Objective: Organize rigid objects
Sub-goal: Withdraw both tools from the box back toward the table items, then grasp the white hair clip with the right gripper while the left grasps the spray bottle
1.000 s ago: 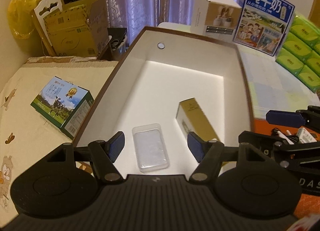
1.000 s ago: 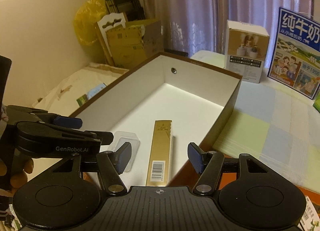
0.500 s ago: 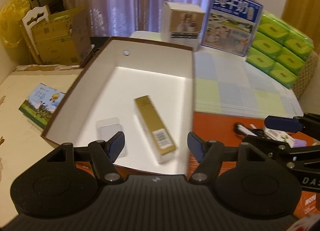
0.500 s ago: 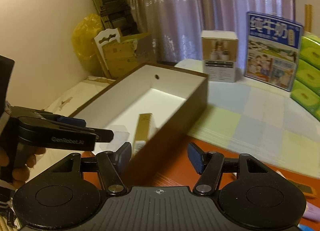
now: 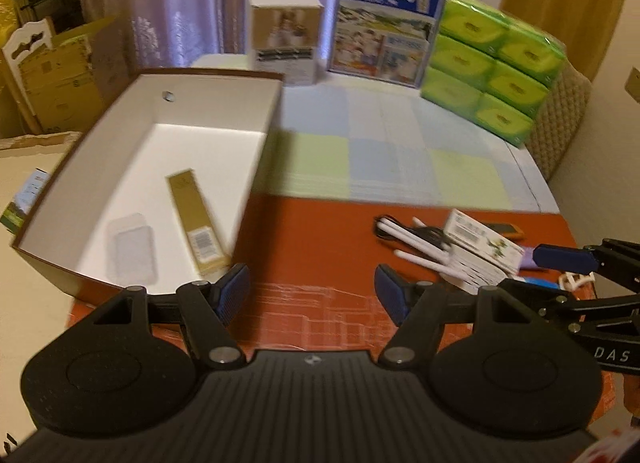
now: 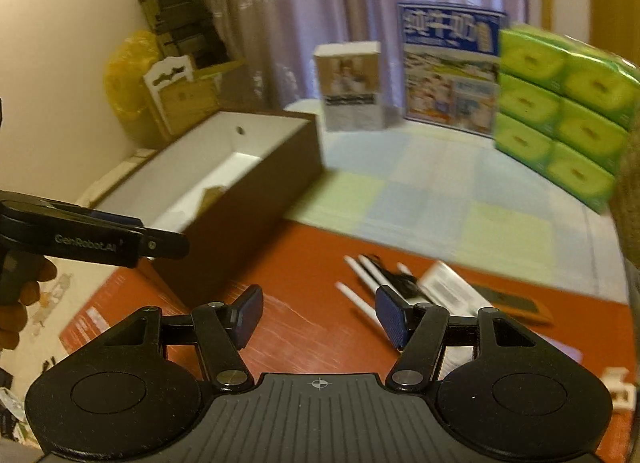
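Red mat (image 5: 320, 239) keeps loose items (image 5: 452, 247) within reach of both empty, parted grippers (image 5: 312, 295) (image 6: 319, 317), beside the half-filled box (image 5: 264, 135).

A long gold carton (image 5: 198, 223) and a clear plastic case (image 5: 132, 249) are lying side by side in the open brown-walled box (image 5: 262, 143). Right of it, white pens (image 5: 416, 247) and a printed packet (image 5: 482, 251) are lying on the red mat (image 5: 316, 239).

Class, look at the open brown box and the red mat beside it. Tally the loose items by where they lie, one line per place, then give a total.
In the open brown box: 2 (gold carton, clear plastic case)
On the red mat: at least 4 (white sticks, black cable, printed white carton, orange-edged item)
Total: at least 6; the mat's right edge is hidden.
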Motion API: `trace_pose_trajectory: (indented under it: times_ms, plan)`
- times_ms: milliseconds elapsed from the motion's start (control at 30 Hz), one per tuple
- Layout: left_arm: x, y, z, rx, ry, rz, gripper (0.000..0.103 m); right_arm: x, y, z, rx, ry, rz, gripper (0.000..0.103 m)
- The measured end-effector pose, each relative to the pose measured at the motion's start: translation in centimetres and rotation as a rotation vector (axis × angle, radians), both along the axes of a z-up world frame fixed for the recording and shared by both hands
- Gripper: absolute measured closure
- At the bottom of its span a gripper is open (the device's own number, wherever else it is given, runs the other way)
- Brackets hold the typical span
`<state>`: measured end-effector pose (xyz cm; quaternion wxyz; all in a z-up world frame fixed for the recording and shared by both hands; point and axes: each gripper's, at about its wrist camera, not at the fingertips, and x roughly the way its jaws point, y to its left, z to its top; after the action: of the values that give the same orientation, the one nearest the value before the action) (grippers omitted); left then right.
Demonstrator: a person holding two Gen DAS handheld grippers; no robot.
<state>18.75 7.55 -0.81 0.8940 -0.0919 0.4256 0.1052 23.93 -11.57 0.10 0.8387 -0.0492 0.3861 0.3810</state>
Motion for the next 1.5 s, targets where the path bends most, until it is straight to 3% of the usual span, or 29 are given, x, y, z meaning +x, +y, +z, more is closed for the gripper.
trace_pose_trajectory:
  times_ms: [467, 800, 1367, 1500]
  plan:
    - [3.0, -8.5, -3.7, -0.035, 0.09, -0.159, 0.037, 0.7, -10.2, -2.0, -0.063, 0.059, -0.13, 0.044]
    - [5.2, -13.4, -6.3, -0.064, 0.141, -0.245, 0.037, 1.4, -15.0, -3.6, -0.099, 0.095, -0.2, 0.044]
    - [9.2, -17.5, -11.0, -0.129, 0.191, -0.168, 0.037, 4.3, -22.0, -6.6, -0.157, 0.144, -0.325, 0.044]
    - [10.1, -18.1, -11.9, -0.105, 0.197, -0.137, 0.037, 5.3, -23.3, -7.0, -0.167, 0.148, -0.344, 0.044]
